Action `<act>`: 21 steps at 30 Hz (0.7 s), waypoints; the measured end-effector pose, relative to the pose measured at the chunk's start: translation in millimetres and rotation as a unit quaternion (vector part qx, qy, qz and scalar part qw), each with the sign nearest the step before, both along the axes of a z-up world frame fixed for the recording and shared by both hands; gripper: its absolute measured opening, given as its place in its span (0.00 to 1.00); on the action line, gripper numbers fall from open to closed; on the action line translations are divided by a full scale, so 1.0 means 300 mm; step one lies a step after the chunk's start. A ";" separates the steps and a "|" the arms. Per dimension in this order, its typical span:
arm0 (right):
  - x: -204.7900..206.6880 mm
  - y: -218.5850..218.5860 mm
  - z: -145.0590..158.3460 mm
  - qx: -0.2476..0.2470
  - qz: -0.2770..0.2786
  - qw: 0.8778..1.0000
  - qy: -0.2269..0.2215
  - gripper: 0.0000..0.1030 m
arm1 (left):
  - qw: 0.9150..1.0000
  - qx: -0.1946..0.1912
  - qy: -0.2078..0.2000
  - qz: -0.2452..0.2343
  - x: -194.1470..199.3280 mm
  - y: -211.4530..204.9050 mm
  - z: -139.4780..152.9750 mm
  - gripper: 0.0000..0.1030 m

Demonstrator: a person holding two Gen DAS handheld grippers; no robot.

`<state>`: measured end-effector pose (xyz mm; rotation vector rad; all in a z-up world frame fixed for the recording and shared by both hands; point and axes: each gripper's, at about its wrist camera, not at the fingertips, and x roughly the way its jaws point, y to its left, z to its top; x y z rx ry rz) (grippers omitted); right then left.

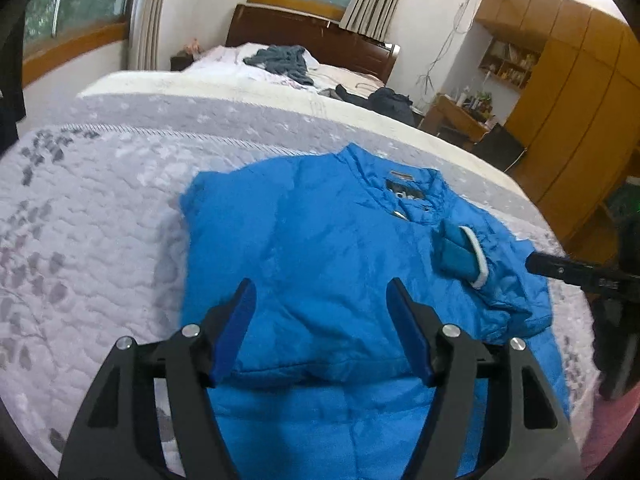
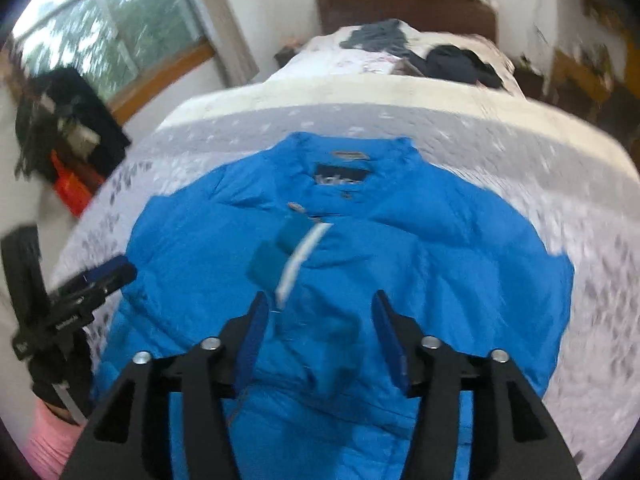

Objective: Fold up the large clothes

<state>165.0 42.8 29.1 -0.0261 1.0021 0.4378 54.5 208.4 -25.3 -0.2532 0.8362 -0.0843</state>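
Bright blue jacket [image 1: 320, 248] w/ white-trimmed cuff, grey-floral quilt [image 1: 100, 220].

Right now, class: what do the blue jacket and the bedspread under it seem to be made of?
Jacket: likely thin synthetic shell, nylon or polyester, puffy and padded, with a slight sheen and fine crinkles. Bedspread: looks like matte quilted cotton or blend, with a stitched, bumpy surface and leaf print.

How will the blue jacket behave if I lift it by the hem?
The jacket looks puffy and quilted, so probably light but bulky. It will likely sag and the folded-in sleeve cuff may slide off. Its shiny fabric seems slippery, so grip deep.
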 end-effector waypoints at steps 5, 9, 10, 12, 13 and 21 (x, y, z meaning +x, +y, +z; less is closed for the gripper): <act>0.025 0.169 -0.084 -0.092 0.021 0.996 0.000 0.68 | 1.000 0.001 0.017 0.004 0.012 0.014 -0.038 0.66; 0.048 0.228 -0.152 -0.150 0.006 0.989 -0.008 0.60 | 1.000 0.007 0.021 0.000 0.021 0.021 -0.066 0.66; 0.053 0.225 -0.162 -0.159 -0.001 0.987 -0.010 0.45 | 1.000 0.008 0.021 0.000 0.023 0.021 -0.068 0.66; 0.063 0.189 -0.160 -0.145 -0.013 0.989 -0.007 0.39 | 1.000 0.008 0.020 -0.001 0.024 0.021 -0.072 0.66; 0.070 0.174 -0.156 -0.128 -0.017 0.992 -0.001 0.34 | 1.000 0.009 0.020 -0.002 0.026 0.020 -0.073 0.66; 0.017 -0.113 -0.030 0.031 -0.057 0.998 0.021 0.27 | 1.000 0.017 0.018 -0.001 0.022 0.009 -0.085 0.66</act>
